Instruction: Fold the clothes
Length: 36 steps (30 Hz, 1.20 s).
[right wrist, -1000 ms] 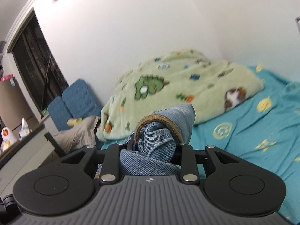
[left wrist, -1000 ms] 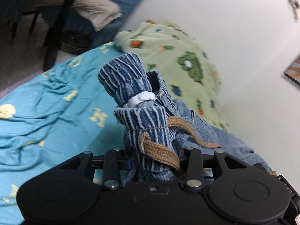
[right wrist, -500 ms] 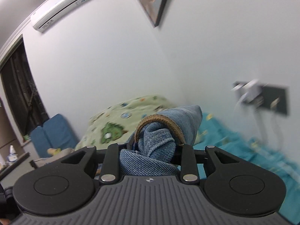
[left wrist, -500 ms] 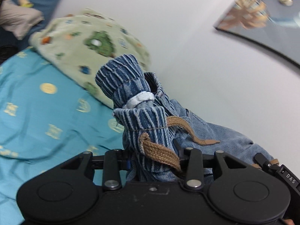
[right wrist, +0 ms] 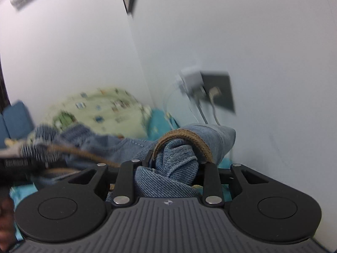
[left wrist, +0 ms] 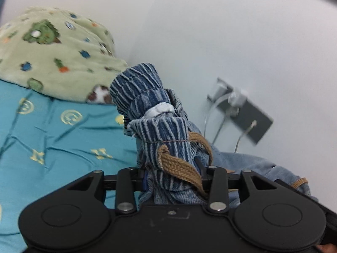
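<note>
Clamped in both jaws, the denim garment (left wrist: 160, 135) is held aloft for spreading, the green blanket (left wrist: 52, 57) at ten o'clock.

A bunched fold of the denim garment (left wrist: 155, 130) is sitting between the left gripper's (left wrist: 172, 181) jaws, its drawstring (left wrist: 179, 166) lying across it. The bedsheet (left wrist: 52, 139) is spreading below and to the gripper's left, with the blanket (left wrist: 52, 57) lying on it ahead. The wall socket panel (left wrist: 244, 113) is hanging ahead to the right. Another fold is sitting in the right gripper (right wrist: 174, 168), with the left gripper off to its left.
</note>
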Each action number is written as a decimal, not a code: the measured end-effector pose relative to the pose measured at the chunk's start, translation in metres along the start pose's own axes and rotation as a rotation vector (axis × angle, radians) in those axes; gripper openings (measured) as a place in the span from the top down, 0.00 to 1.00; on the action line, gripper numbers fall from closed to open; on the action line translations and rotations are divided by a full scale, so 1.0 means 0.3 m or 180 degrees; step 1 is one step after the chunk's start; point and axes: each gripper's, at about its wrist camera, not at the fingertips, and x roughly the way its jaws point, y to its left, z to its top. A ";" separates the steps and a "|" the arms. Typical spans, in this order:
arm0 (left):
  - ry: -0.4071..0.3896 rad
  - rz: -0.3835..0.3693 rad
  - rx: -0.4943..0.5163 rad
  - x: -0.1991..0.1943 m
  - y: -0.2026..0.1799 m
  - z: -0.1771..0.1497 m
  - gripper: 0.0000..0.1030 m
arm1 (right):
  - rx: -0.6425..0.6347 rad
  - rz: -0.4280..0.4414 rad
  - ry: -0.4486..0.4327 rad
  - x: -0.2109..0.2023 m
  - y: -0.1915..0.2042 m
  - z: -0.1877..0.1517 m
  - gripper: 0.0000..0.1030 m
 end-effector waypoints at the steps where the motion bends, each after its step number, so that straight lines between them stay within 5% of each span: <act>1: 0.0054 -0.0005 0.0036 0.032 0.004 -0.018 0.65 | -0.0004 -0.0045 0.0055 0.019 -0.013 -0.030 0.71; 10: 0.0370 -0.0029 0.0089 0.194 0.100 -0.134 0.64 | 0.0116 -0.0333 0.0584 0.180 -0.099 -0.227 0.71; 14: 0.0441 -0.0051 0.0200 0.220 0.121 -0.167 0.61 | 0.0513 -0.0367 0.0951 0.211 -0.159 -0.295 0.69; 21: 0.0553 -0.0071 0.0400 0.201 0.121 -0.169 0.54 | 0.0484 -0.0494 0.0967 0.176 -0.126 -0.293 0.67; 24: 0.0593 -0.0010 0.0492 0.151 0.123 -0.148 0.44 | 0.0517 -0.0527 0.1029 0.146 -0.121 -0.274 0.62; 28: 0.0509 0.0111 0.0680 0.035 0.111 -0.111 0.30 | 0.0555 -0.0613 0.0945 0.052 -0.107 -0.221 0.39; 36: 0.0007 0.0331 0.0929 -0.386 0.078 0.010 0.10 | 0.0298 -0.0476 0.0547 -0.180 0.046 -0.025 0.36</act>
